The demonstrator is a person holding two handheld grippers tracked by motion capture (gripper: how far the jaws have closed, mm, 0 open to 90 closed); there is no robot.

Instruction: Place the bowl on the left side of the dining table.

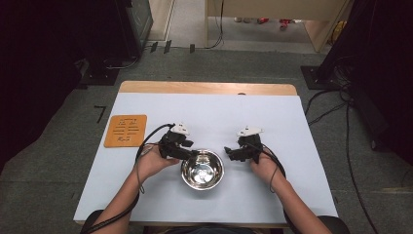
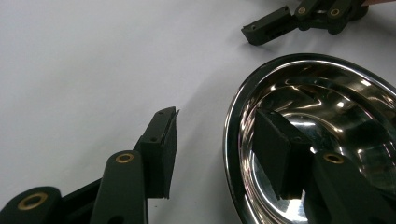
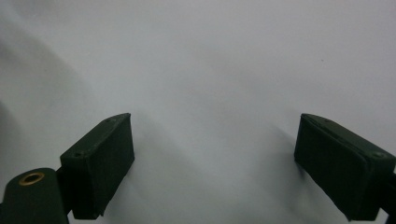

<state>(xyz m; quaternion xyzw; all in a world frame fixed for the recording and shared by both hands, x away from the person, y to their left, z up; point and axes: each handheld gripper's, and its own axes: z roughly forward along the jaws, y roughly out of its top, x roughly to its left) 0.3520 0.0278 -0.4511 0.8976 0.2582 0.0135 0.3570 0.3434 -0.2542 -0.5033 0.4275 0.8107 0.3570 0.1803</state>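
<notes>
Far left on the desk (image 1: 146, 195), an orange card (image 1: 125, 130) is seen lying flat, well apart from the action. Next along, the left hand-held gripper (image 2: 219, 140) is set astride the near rim of the steel bowl (image 1: 202, 169), one jaw outside on the pale surface, the other inside the polished wall. The jaws are held roughly half spread, and no pad is seen pressing the metal yet (a clear gap shows on the outer side). A slip can be expected here: the rim is thin, curved and glossy, so if the pinch is made off-square the bowl could be tipped up or skated away across the smooth covering. The bowl itself is placed at the middle of the desk, near the front edge. To its right, the right hand-held gripper (image 3: 215, 163) is kept wide open just beside the bowl, nothing held, nothing touched.
</notes>
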